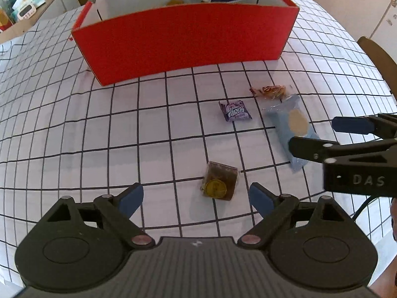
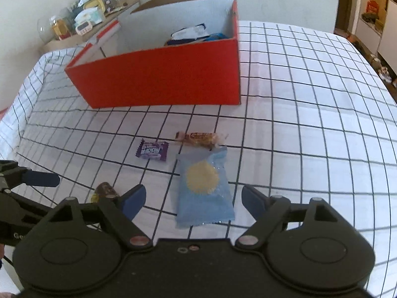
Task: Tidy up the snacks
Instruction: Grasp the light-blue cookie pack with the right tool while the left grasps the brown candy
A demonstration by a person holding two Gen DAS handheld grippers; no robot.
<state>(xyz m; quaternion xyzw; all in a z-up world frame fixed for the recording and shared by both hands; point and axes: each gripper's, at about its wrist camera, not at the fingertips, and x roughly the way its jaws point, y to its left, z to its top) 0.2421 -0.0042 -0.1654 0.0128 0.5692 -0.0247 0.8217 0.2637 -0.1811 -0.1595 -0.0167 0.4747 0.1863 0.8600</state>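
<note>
- Left wrist view shows the left gripper (image 1: 196,198) with its blue-padded jaws spread wide and holding nothing, low over the white, black-gridded tablecloth (image 1: 74,124); the small brown square cake in clear wrap with a gold round sticker (image 1: 219,180) lies just ahead, between the fingertips and nearer the right one.
- That cake looks light and soft, its film slippery; a gentle pinch across its two flat sides would likely serve, since a hard squeeze could crush it.
- Right wrist view shows the right gripper (image 2: 193,202) likewise open and empty, straddling the near end of the flat pale-blue plastic packet printed with a round biscuit (image 2: 204,186).
- This packet seems light, crinkly and probably brittle inside; taking it across its narrow width near the middle seems safest.
- Farther out lie the small purple foil candy packet (image 2: 152,151) and the clear-wrapped caramel-coloured bar (image 2: 199,138), the bar's end touching the blue packet's far edge.
- Beyond them stands the open red cardboard box with white inner walls (image 2: 161,79), already holding a few bags.
</note>
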